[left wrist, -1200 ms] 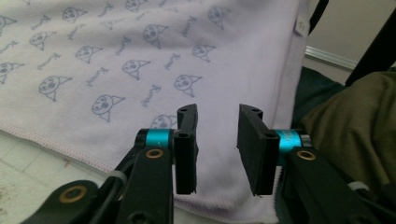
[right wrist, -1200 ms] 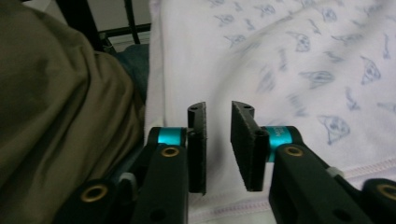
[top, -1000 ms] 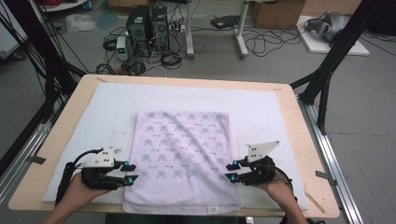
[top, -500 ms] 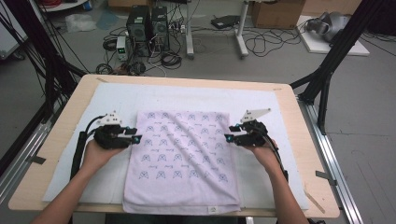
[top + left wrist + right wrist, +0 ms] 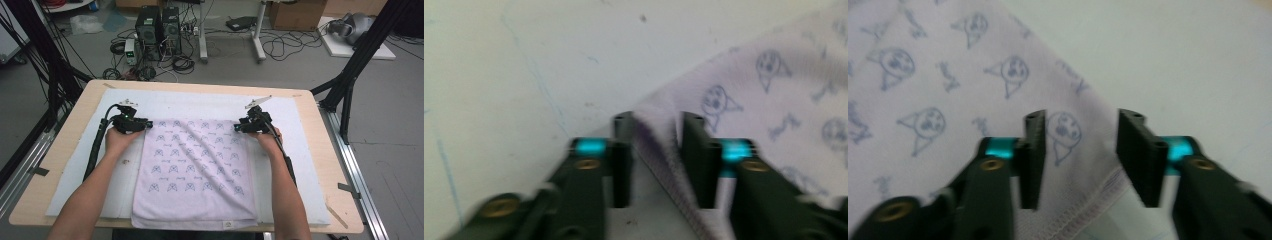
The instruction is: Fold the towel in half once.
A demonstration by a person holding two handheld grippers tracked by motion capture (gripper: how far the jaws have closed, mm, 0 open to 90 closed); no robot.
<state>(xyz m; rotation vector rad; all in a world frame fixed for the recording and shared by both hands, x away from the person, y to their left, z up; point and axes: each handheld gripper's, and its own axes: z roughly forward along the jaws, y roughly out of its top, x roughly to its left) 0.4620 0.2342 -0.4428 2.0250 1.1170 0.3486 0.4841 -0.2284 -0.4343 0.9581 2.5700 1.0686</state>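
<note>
Left gripper [image 5: 145,123] and right gripper [image 5: 238,127], high view: each sits at a far corner of the patterned towel [image 5: 192,167], left at the far-left corner, right at the far-right. Towel lies flat on the white mat [image 5: 295,150] covering the wooden table [image 5: 330,165]; its near hem reaches the table's front edge. Jaw state not readable from this height.

Left gripper view: left gripper [image 5: 656,145] jaws are spread, with a raised fold of the towel [image 5: 774,100] edge standing in the gap between them. Cloth looks close to the right-hand jaw, but frame is blurred; contact not certain. Not pinched yet.

Right gripper view: right gripper [image 5: 1080,150] jaws also spread, straddling the stitched hem of the towel [image 5: 948,75] near its corner. One jaw is over cloth, the other over bare mat [image 5: 1173,60].

Judgement: step in hand looks like taking both far corners, probably for a fold toward the person. To do it well, get both layers of hem fully inside each gap before closing, close both sides together, and lift evenly so the cloth does not skew.
</note>
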